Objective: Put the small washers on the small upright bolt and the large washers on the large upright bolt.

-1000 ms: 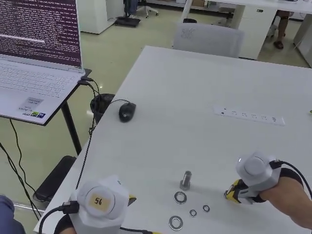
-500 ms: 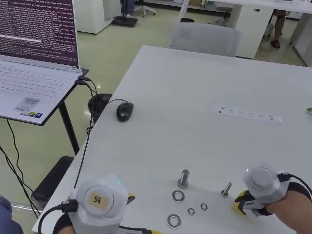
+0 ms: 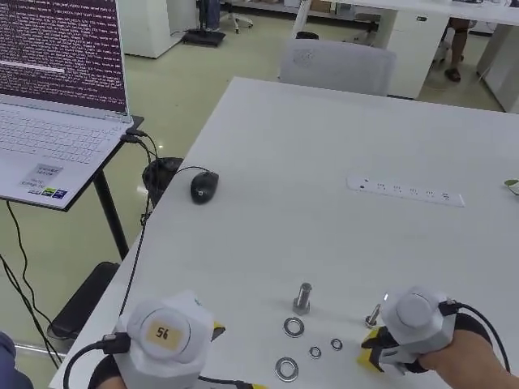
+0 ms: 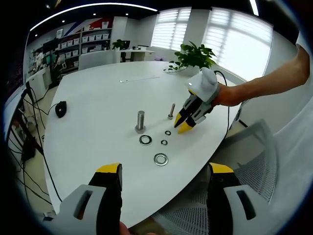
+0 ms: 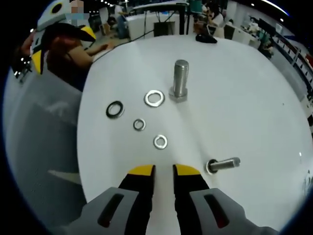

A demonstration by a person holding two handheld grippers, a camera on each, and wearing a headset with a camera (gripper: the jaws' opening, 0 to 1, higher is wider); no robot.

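Observation:
The large bolt [image 3: 302,297] [image 4: 141,121] [image 5: 180,78] stands upright on the white table [image 3: 324,162]. The small bolt [image 3: 373,314] [image 4: 171,110] [image 5: 222,164] stands to its right. Two large washers [image 3: 293,327] [image 3: 286,369] and two small washers [image 3: 315,352] [image 3: 336,344] lie flat in front of the bolts. My right gripper [image 3: 369,356] [image 4: 183,126] [image 5: 164,169] is shut with nothing in it, low over the table just right of the small washers [image 5: 160,142]. My left gripper [image 3: 233,358] [image 4: 164,176] stands wide open at the near left edge, short of the washers.
A black mouse [image 3: 203,186] with its cable lies at the table's left edge. A white power strip [image 3: 405,191] lies at the far right. A laptop [image 3: 57,105] sits on a stand to the left, and a grey chair [image 3: 336,65] is behind the table.
My right gripper has drawn back from the small bolt toward the near edge and left, so the bolt now stands uncovered. The left gripper has not moved.

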